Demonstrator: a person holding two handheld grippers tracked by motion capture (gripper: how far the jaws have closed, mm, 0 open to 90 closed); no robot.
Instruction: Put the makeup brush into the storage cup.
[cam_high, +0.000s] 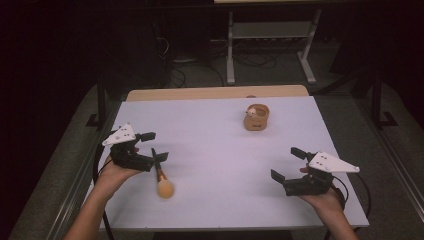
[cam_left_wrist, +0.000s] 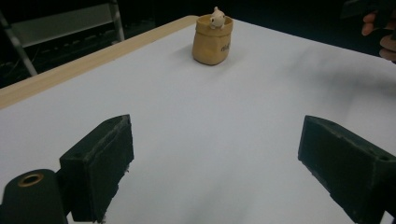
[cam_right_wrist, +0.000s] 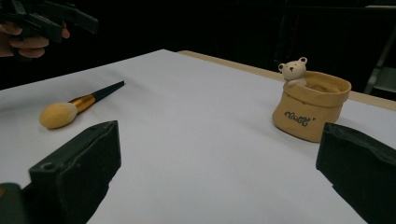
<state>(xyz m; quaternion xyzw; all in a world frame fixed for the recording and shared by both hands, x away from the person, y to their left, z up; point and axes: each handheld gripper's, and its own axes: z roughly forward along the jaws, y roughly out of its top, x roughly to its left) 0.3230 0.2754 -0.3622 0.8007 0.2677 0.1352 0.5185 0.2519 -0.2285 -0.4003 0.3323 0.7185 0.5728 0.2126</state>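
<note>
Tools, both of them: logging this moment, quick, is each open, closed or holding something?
Left tool: open, holding nothing; the makeup brush lies on the table beside it.
Right tool: open, holding nothing.

— What colour is the brush (cam_high: 161, 177)?

— Black handle, gold band, a soft peach-orange head.

— And the pot (cam_high: 256, 118)?

— Tan, like a little sack, with dark lettering on its side and a cream-white bear (cam_right_wrist: 293, 71) at its rim.

— The counter (cam_high: 215, 170)?

— White on top, with a pale wood strip along the far edge.

— The left tongs (cam_high: 153, 145) and right tongs (cam_high: 286, 164)?

— Black, each under a light grey plate.
</note>
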